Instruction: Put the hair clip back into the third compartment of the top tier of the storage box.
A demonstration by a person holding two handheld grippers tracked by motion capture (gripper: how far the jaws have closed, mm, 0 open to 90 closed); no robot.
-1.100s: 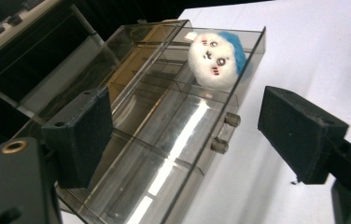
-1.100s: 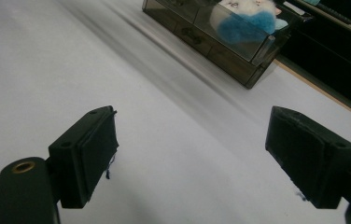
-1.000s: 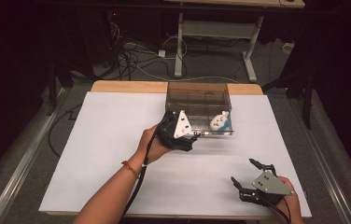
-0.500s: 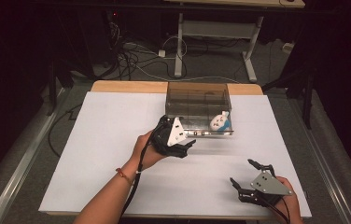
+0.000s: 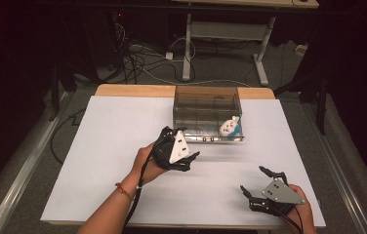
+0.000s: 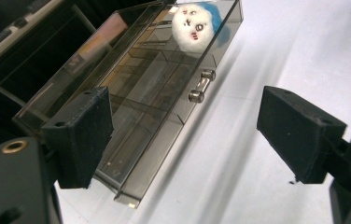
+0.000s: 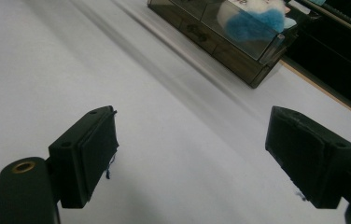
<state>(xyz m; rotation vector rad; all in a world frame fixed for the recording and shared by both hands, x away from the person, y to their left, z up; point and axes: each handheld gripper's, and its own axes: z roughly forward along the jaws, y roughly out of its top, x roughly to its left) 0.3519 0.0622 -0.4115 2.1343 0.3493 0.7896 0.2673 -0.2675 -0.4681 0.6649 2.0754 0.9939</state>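
**Plush toy sits in clear box, grippers empty**

The white-and-blue plush toy (image 5: pixel 230 127) rests inside the smoked acrylic box (image 5: pixel 206 100) at the worktop's (image 5: pixel 98 161) far side. Left gripper (image 5: pixel 194 156) hovers near the box front, fingers spread; right gripper (image 5: pixel 254 181) waits near right, fingers spread. Placement looks done.

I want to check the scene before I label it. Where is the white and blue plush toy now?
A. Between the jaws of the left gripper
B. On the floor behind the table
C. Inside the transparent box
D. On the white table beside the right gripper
C: the plush toy sits inside the transparent box, and the left gripper is open and holds nothing.
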